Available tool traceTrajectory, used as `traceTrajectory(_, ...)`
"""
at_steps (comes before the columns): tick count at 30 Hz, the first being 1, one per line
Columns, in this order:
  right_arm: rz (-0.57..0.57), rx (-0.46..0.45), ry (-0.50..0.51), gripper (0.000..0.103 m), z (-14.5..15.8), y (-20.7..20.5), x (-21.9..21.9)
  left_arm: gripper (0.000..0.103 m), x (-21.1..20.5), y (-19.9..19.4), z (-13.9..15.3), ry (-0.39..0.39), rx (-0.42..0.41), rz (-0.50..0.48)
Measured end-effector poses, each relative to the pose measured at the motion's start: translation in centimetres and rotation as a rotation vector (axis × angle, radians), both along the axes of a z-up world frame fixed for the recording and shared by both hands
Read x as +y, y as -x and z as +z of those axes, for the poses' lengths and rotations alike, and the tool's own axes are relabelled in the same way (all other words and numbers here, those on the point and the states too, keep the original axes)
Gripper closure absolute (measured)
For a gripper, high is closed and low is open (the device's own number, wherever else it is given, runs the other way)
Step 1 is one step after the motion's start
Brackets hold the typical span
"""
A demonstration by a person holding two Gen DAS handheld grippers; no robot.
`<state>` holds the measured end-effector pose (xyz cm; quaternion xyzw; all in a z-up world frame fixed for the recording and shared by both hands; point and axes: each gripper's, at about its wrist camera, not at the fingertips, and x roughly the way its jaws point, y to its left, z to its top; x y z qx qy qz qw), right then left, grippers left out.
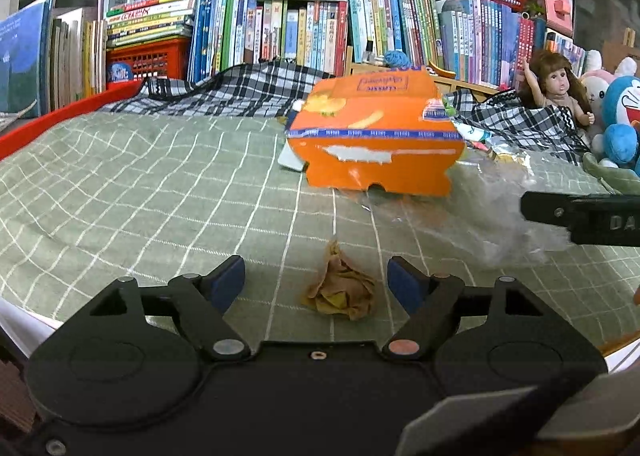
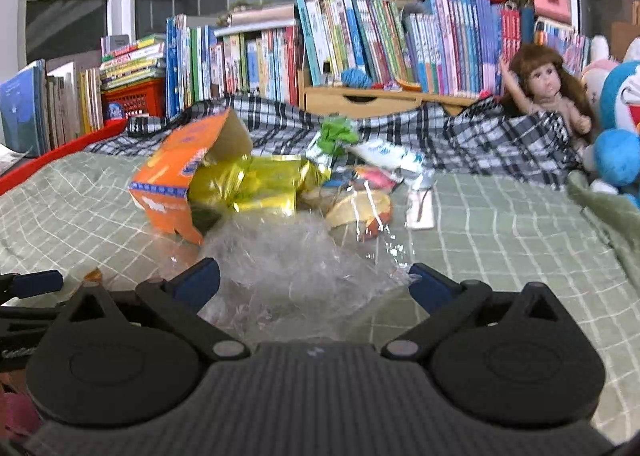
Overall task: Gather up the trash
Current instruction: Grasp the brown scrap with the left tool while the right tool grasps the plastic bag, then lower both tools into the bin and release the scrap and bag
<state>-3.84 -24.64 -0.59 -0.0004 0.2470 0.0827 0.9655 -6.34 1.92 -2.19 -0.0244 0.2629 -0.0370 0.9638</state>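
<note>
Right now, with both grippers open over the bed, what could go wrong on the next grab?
The crumpled brown wrapper is small and lies between the left gripper's open fingers; closing could pinch the green checked sheet too. The clear plastic film in front of the right gripper is thin and spread out, so it may slip or drag the orange box beside it.

Two low wrist views, shared bed [image 1: 120, 184]

One orange box [image 1: 374, 132], one doll [image 1: 558, 90], two red baskets [image 1: 148, 58].
</note>
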Motion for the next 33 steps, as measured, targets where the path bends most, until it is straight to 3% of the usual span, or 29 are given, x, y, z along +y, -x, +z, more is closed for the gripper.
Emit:
traceTrajectory(3,0.028,0.036,-0.029,0.001,-0.9,-0.4,0.0,0.028,-0.2,0.1,-0.5,-0.020,-0.020,-0.007)
traceTrajectory(5,0.048,0.072,-0.084,0.012,-1.5,-0.4,-0.4,0.033,-0.4,0.3,-0.7,-0.044,-0.029,-0.009)
traceTrajectory(6,0.050,0.080,-0.121,0.023,-1.8,-0.3,-0.6,0.045,-0.6,0.5,-0.7,-0.050,-0.033,-0.015)
traceTrajectory(7,0.054,0.085,-0.150,0.026,-1.8,-0.1,-0.9,0.060,-0.7,0.7,-0.7,-0.053,-0.037,-0.023)
traceTrajectory(9,0.054,0.078,-0.177,0.040,-1.5,0.6,-1.2,0.075,-1.0,0.9,-0.4,-0.048,-0.036,-0.043)
traceTrajectory(10,0.052,0.069,-0.182,0.042,-1.2,1.1,-1.2,0.076,-1.2,1.0,-0.3,-0.051,-0.037,-0.044)
traceTrajectory(15,0.056,0.011,-0.170,0.051,0.8,3.3,-1.2,0.078,-1.6,1.8,0.7,-0.044,-0.052,-0.069)
traceTrajectory(22,0.063,-0.071,-0.111,0.051,2.8,7.0,-1.5,0.079,-1.1,3.6,2.8,0.016,-0.071,-0.118)
traceTrajectory(33,0.127,0.017,-0.137,0.051,1.1,12.5,-1.8,0.079,1.1,7.8,3.3,0.082,0.014,-0.151)
